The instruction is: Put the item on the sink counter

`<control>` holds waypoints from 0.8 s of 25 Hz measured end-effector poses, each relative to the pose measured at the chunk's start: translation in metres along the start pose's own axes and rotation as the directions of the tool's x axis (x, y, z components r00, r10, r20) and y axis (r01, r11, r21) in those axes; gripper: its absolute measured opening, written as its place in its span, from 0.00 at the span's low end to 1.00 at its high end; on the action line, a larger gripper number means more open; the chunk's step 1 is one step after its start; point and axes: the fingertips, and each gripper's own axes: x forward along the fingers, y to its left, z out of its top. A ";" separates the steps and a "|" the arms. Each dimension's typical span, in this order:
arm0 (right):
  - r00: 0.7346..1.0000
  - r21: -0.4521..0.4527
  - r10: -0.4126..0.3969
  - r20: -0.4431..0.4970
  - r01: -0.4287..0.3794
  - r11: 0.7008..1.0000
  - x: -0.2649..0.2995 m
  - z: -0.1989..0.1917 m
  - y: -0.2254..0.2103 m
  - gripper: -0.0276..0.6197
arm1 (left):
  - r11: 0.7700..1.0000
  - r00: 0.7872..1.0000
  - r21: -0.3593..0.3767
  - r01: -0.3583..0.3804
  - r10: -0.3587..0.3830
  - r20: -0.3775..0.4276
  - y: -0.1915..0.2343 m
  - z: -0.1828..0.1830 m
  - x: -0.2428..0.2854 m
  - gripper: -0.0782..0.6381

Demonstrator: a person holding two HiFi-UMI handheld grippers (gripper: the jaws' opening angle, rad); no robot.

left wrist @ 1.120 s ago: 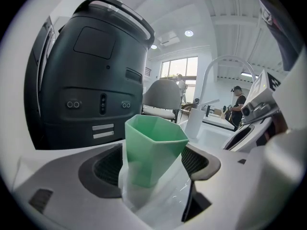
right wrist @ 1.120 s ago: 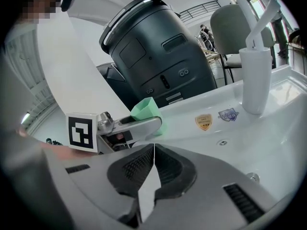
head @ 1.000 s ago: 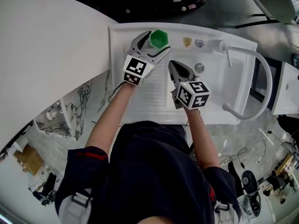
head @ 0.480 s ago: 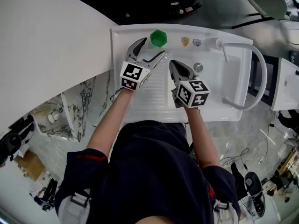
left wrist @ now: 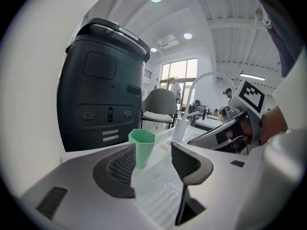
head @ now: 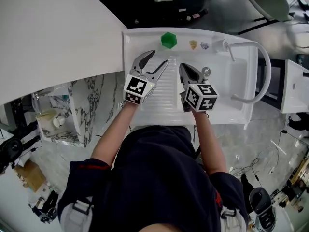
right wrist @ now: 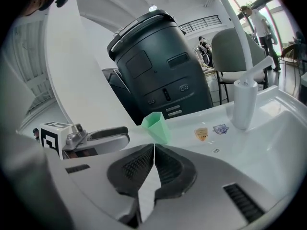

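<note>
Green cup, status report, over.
Left tool closing, empty; right tool shut, empty. Green cup upright on sink counter, untouched. Nothing blocking.

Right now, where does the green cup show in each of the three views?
Head view: the green cup is at top centre, on the back ledge of the sink counter.
Left gripper view: just below centre, standing upright on the counter.
Right gripper view: near the centre, slightly low.
Shared landmark: the white faucet, to the cup's right in all three views.
</note>
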 end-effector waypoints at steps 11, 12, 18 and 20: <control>0.998 -0.055 0.000 0.058 0.004 0.998 -0.019 0.013 0.040 0.10 | 1.000 0.998 0.004 0.006 -0.006 0.065 -0.018 0.031 -0.050 0.26; 0.998 -0.061 -0.001 0.066 0.005 0.998 -0.021 0.015 0.043 0.10 | 1.000 0.998 -0.001 0.008 -0.008 0.069 -0.020 0.034 -0.056 0.24; 0.992 -0.083 -0.004 0.122 0.014 0.996 -0.039 0.025 0.068 0.10 | 1.000 0.997 0.007 0.016 -0.016 0.082 -0.034 0.050 -0.087 0.18; 0.990 -0.096 0.000 0.138 0.013 0.995 -0.044 0.026 0.078 0.10 | 1.000 0.996 -0.001 0.018 -0.017 0.087 -0.037 0.052 -0.097 0.17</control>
